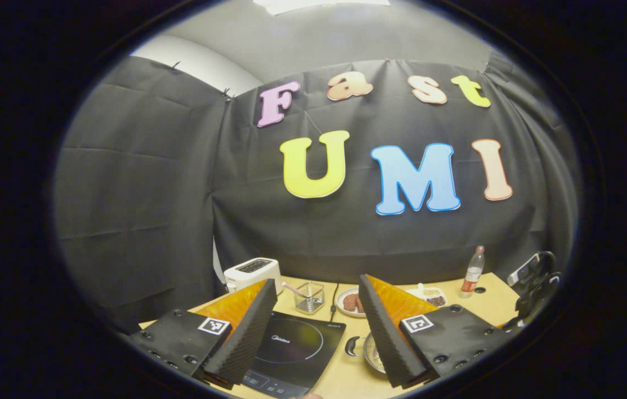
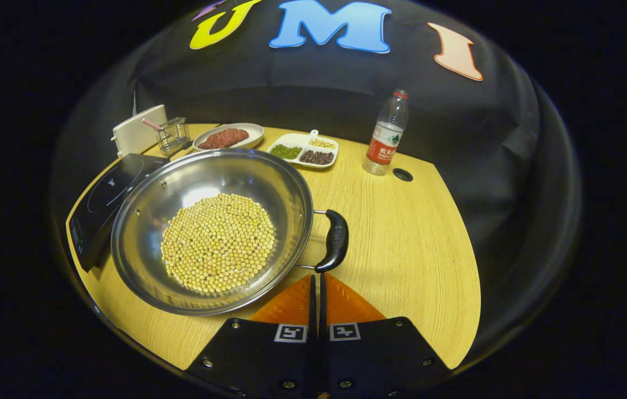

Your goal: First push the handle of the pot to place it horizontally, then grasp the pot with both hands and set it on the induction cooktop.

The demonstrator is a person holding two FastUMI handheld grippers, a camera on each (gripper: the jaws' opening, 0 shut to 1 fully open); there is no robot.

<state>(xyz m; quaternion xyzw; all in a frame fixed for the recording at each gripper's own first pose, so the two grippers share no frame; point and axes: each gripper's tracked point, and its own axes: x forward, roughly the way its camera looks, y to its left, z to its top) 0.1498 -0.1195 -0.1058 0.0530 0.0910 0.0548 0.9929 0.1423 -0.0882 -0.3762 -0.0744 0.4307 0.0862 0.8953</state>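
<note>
Steel pot (image 2: 213, 227) of soybeans (image 2: 218, 241) sits near the table's (image 2: 402, 244) front edge, beside the Midea-marked induction cooktop (image 1: 296, 346). Right gripper (image 2: 316, 282) pressed together just behind its handle (image 2: 335, 240); left gripper (image 1: 319, 310) spread.

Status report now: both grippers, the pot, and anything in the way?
Left gripper open, above the induction cooktop. Right gripper shut, empty, just short of the pot handle. Pot of soybeans on the table, overlapping the cooktop edge.

Both views share the table (image 2: 391, 233).
</note>
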